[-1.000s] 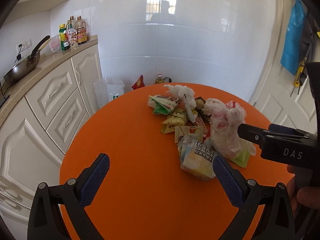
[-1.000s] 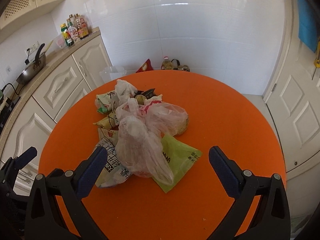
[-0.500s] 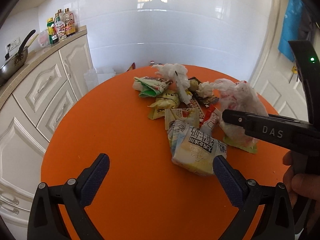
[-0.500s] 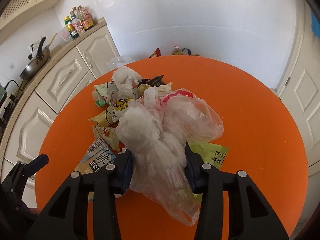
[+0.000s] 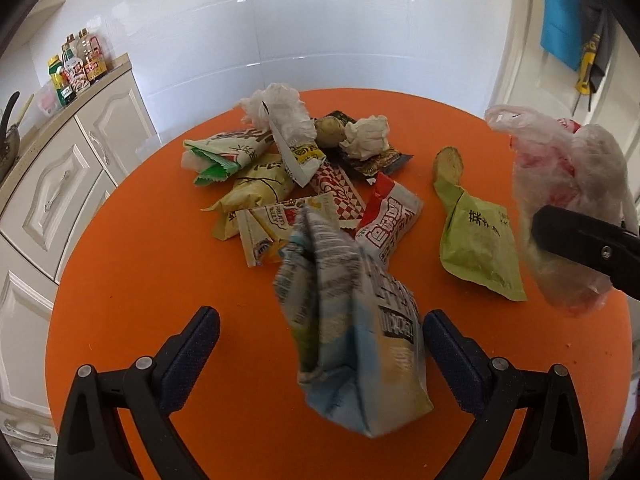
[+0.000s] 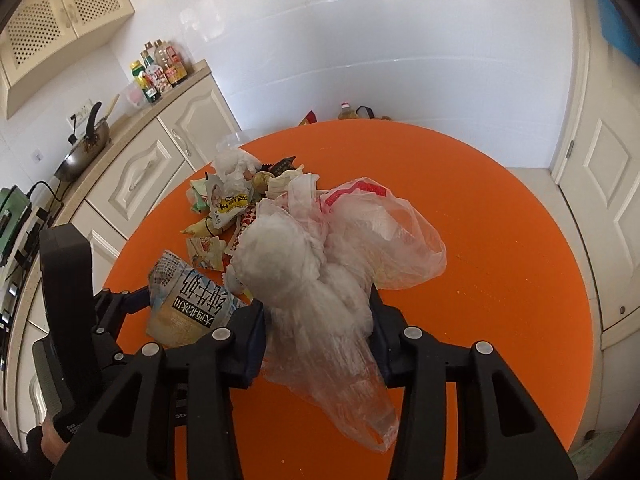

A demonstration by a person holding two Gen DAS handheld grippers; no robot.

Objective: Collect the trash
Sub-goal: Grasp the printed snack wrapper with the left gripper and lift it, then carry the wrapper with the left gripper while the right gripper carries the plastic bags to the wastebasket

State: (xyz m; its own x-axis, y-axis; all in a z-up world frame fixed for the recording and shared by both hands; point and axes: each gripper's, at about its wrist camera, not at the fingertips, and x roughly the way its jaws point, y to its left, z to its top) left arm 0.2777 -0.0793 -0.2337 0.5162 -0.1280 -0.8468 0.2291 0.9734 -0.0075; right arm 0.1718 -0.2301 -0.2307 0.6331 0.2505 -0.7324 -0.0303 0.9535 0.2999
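On the round orange table (image 5: 152, 264) lies a heap of wrappers (image 5: 296, 184), with a green pouch (image 5: 478, 248) just beside it. The right gripper (image 6: 318, 320) is clenched on a crumpled plastic bag (image 6: 320, 276), which hangs down between its fingers. The left gripper (image 5: 320, 338) has its jaws spread wide, and a pale blue milk packet (image 5: 356, 328) stands between them; I cannot tell if it touches the pads.

the plastic bag (image 6: 320, 280) covers the inner faces of the right gripper (image 6: 318, 312) fingers and the green pouch (image 5: 478, 248) in the right wrist view. the milk carton (image 5: 360, 332) is motion-blurred in the left wrist view. the bottle (image 6: 347, 111) labels beyond the tabletop's (image 6: 500, 240) far edge are too small to read.
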